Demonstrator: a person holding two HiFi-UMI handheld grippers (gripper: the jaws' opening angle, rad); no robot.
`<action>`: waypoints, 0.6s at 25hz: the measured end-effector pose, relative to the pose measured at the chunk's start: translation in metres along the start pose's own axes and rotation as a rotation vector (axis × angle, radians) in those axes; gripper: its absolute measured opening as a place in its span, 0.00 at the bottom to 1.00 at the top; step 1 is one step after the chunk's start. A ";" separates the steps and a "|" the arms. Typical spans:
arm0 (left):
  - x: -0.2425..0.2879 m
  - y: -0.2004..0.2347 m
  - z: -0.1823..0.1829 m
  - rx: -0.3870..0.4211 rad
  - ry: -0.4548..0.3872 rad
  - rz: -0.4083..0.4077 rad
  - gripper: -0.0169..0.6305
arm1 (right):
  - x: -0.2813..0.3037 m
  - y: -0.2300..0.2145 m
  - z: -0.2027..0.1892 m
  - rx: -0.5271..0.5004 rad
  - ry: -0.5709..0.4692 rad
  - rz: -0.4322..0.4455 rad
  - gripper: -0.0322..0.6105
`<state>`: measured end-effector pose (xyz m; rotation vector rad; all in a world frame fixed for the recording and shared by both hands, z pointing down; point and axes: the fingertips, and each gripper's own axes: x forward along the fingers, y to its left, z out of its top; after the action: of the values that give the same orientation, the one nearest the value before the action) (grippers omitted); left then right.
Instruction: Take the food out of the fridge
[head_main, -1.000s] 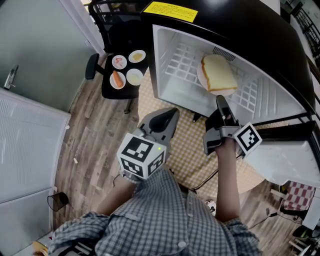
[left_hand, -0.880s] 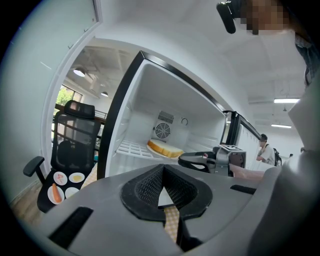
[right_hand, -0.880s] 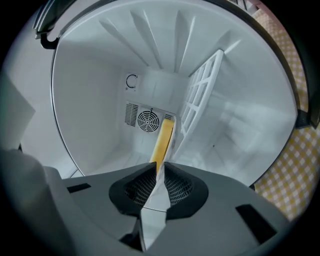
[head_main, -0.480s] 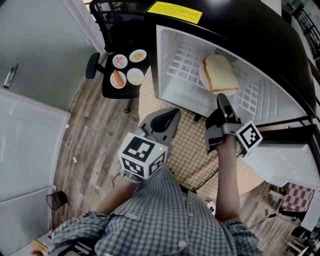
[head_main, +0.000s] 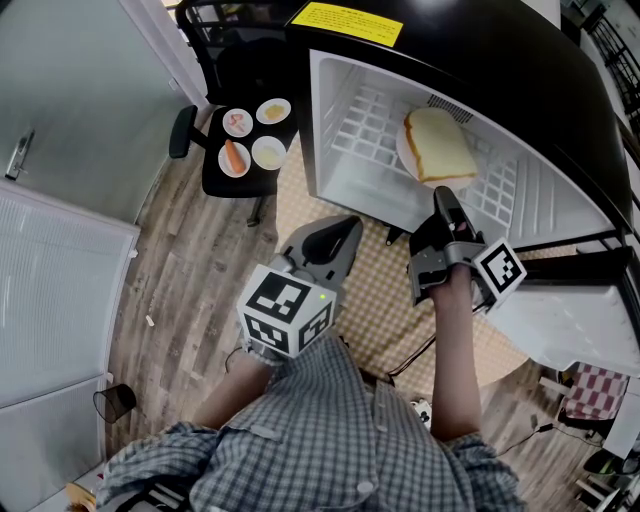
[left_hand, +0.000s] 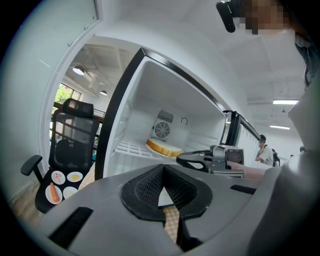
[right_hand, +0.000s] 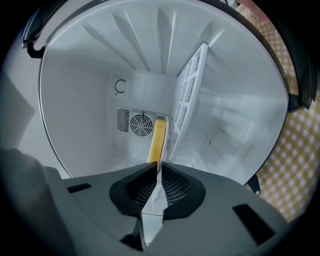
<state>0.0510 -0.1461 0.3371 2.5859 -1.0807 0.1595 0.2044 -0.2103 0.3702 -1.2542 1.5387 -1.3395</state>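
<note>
- We see a tan slice of bread (head_main: 438, 148) lying flat on a round white plate (head_main: 400, 150). The plate sits on the white wire shelf (head_main: 365, 125) inside the open black fridge with a white interior (head_main: 335, 175), at about 1 o'clock in the head view.
- In that view the slice's long axis runs from about 11 o'clock to 5 o'clock. Its 5 o'clock end is nearest the fridge opening.
- Our right gripper (head_main: 441, 195) points towards 12 o'clock, with its tips just short of the plate's near rim. In the right gripper view the slice (right_hand: 158, 140) appears edge-on at 12 o'clock, just beyond the tips.
- The right gripper's (right_hand: 157, 165) jaws are drawn together to a thin slit and have hold of nothing.
- Our left gripper (head_main: 345, 225) hangs at 9 o'clock of the right one, well apart from the fridge and over the beige checked mat (head_main: 390, 320). It points towards 1 o'clock.
- The left gripper's (left_hand: 162, 167) jaws meet at the tips and it is empty. In its view the bread (left_hand: 162, 147) lies ahead at 12 o'clock.
- At 11 o'clock in the head view a black office chair (head_main: 215, 185) carries four small plates of food on its seat.
</note>
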 end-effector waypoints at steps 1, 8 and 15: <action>0.000 0.000 0.000 -0.001 0.000 0.000 0.03 | 0.000 0.001 -0.001 0.000 0.002 0.003 0.09; 0.005 -0.004 -0.002 -0.030 -0.004 -0.030 0.03 | -0.006 0.001 -0.007 0.006 0.018 0.020 0.09; 0.022 -0.003 -0.001 -0.187 -0.009 -0.103 0.03 | -0.012 0.001 -0.012 -0.010 0.027 0.016 0.09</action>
<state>0.0684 -0.1586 0.3424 2.4691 -0.9158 0.0212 0.1962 -0.1961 0.3707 -1.2321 1.5727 -1.3452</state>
